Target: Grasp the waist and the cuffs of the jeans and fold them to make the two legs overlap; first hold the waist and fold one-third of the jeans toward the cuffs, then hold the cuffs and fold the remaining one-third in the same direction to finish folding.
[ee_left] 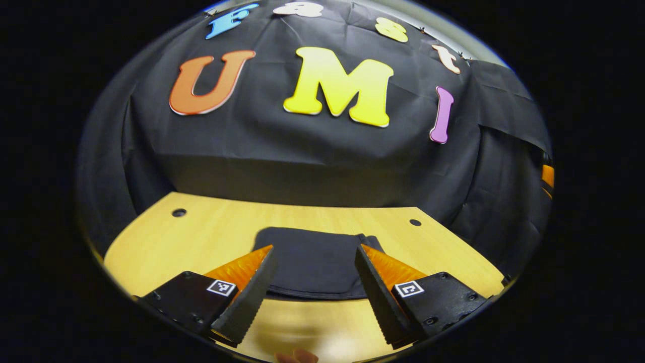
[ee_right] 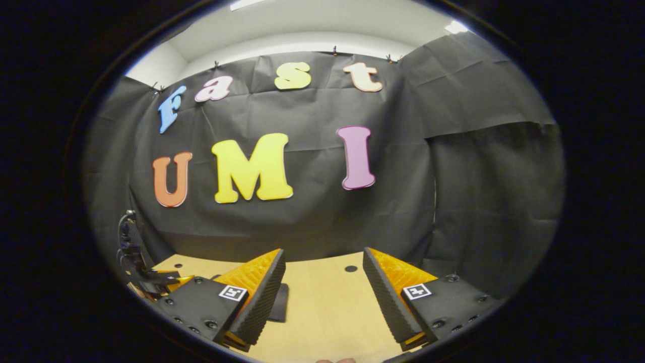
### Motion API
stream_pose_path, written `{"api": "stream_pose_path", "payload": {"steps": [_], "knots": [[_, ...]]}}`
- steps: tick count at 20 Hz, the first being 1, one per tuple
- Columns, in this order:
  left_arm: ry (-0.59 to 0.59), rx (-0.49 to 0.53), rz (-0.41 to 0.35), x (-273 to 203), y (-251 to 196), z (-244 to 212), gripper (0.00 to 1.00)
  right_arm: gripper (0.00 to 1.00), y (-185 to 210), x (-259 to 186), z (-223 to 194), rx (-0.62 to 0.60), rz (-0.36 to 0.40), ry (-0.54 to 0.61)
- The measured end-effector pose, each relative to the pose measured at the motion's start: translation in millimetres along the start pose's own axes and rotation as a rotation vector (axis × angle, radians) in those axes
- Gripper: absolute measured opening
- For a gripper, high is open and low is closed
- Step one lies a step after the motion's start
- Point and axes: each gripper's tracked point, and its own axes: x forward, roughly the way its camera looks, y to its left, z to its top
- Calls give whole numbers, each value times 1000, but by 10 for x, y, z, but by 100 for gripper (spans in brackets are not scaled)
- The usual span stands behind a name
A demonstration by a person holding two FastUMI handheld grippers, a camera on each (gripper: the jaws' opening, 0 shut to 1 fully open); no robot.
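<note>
Left gripper view: the left gripper [ee_left: 315,252] has its two fingers spread wide, nothing between them, held above the bench [ee_left: 201,237]. One pair of dark jeans [ee_left: 312,262] lies folded in a compact, roughly rectangular bundle on the bench, straight ahead, seen through the gap between the fingers. Its near edge is a rounded fold; its far edge is straight. Two round holes in the bench top: one at far left [ee_left: 179,213], one at far right [ee_left: 415,222]. Fingertips of a hand [ee_left: 297,357] show at the bottom edge.

Right gripper view: the right gripper [ee_right: 325,254] also has its two fingers wide apart and empty, above bare bench [ee_right: 327,307]. A dark strip of the jeans [ee_right: 280,302] shows just beyond the view's left finger. One bench hole [ee_right: 351,268] ahead. The left gripper [ee_right: 151,282] sits at the view's far left edge; fingers' state cannot be told from here.
</note>
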Motion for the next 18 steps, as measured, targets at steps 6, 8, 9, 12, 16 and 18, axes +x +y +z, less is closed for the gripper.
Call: {"api": "stream_pose_path", "payload": {"steps": [6, 8, 9, 12, 16, 18], "knots": [[-144, 47, 115, -851, 821, 619, 98, 93, 723, -33, 37, -54, 100, -14], [-176, 60, 150, -1120, 1026, 794, 100, 93, 852, -100, 171, -63, 117, -46], [-189, 59, 161, -1240, 1097, 865, 100, 93, 886, -125, 210, -61, 118, -56], [-214, 71, 190, -1527, 1231, 991, 98, 93, 937, -273, 306, -77, 117, -82], [-215, 80, 186, -1810, 1187, 983, 98, 93, 913, -495, 247, -88, 107, -68], [-218, 94, 180, -1933, 1118, 936, 98, 96, 865, -603, 193, -77, 98, -61]]}}
